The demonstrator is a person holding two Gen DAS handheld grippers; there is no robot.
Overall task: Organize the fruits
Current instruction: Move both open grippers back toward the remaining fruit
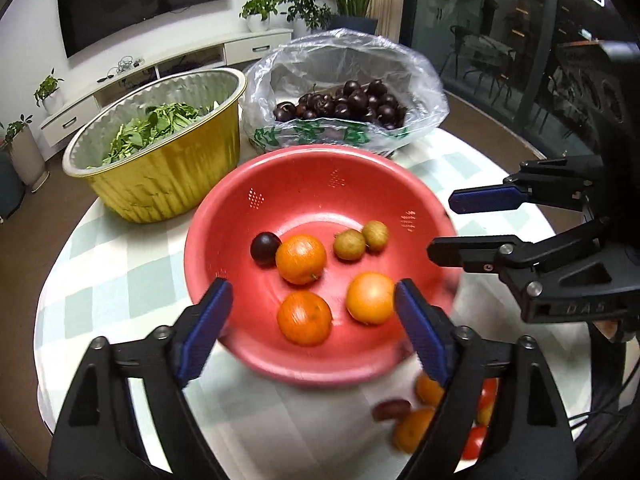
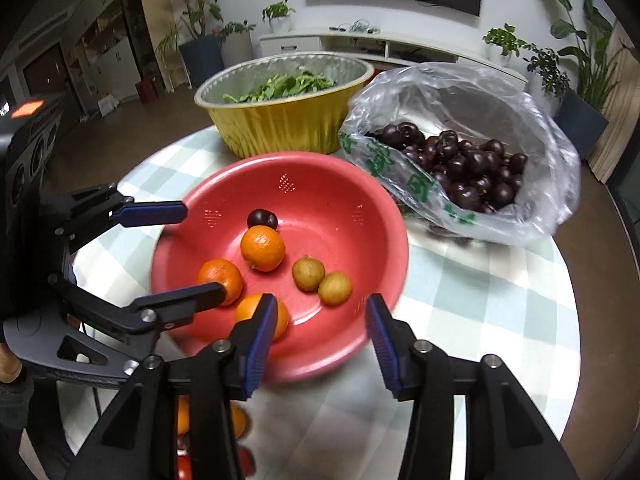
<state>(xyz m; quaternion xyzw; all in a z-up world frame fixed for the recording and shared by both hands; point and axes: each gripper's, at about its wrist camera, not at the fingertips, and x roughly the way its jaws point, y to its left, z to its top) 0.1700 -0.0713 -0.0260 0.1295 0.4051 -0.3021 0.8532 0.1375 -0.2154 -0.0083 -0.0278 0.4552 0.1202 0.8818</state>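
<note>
Holding both my left gripper [image 1: 308, 320] and right gripper [image 2: 322, 332] open and empty over the red colander [image 1: 240, 204], I should next grab one tangerine [image 1: 412, 430] gently.

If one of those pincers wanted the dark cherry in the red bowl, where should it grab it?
Probably from straight above, pads closing across the widest part of the cherry. It is small, round and smooth, so a low or off-centre pinch would likely squirt it away. An orange sits right against one side, so set the fingers on the two free sides, clear of the red bowl wall.
</note>
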